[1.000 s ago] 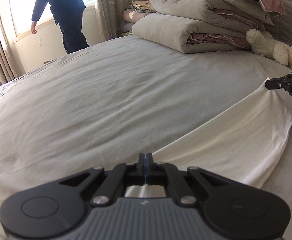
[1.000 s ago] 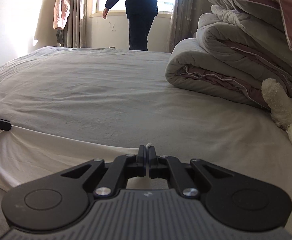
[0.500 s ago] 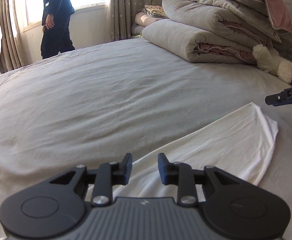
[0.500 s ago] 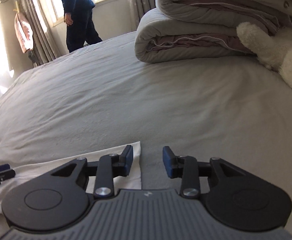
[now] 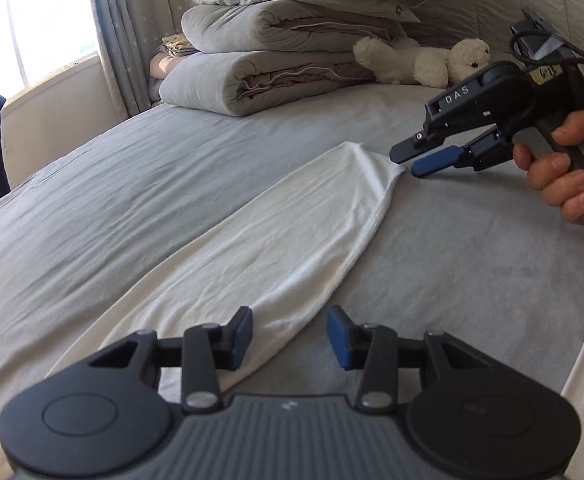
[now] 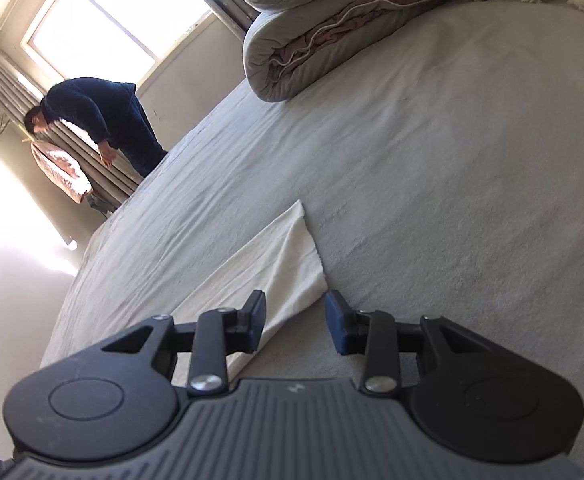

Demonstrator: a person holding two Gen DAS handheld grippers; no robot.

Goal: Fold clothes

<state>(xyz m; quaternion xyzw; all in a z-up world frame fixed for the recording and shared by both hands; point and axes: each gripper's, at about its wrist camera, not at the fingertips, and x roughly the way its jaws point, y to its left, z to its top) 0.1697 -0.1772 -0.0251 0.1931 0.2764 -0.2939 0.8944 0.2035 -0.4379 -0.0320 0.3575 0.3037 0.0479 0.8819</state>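
A white garment (image 5: 275,240) lies folded in a long strip on the grey bed sheet (image 5: 111,184). In the left wrist view its near end sits under my left gripper (image 5: 290,334), whose jaws are opening with only cloth lying loosely below them. At the strip's far corner a hand holds my right gripper (image 5: 410,164), tilted on its side, fingers apart just off the cloth. The right wrist view shows the same corner of the garment (image 6: 287,256) ahead of the open right gripper (image 6: 296,320), with no pad pressing on it.
Folded quilts (image 5: 275,64) are stacked at the head of the bed with a white plush toy (image 5: 420,60) beside them. A person in dark clothes (image 6: 99,120) bends over by the window and curtains, beyond the bed's far edge. A pink garment (image 6: 61,168) hangs there.
Both grippers, shut on the garment's edge a second ago, have let go and opened. The cloth now lies flat. The right gripper has rolled sideways; the left has swung toward it.
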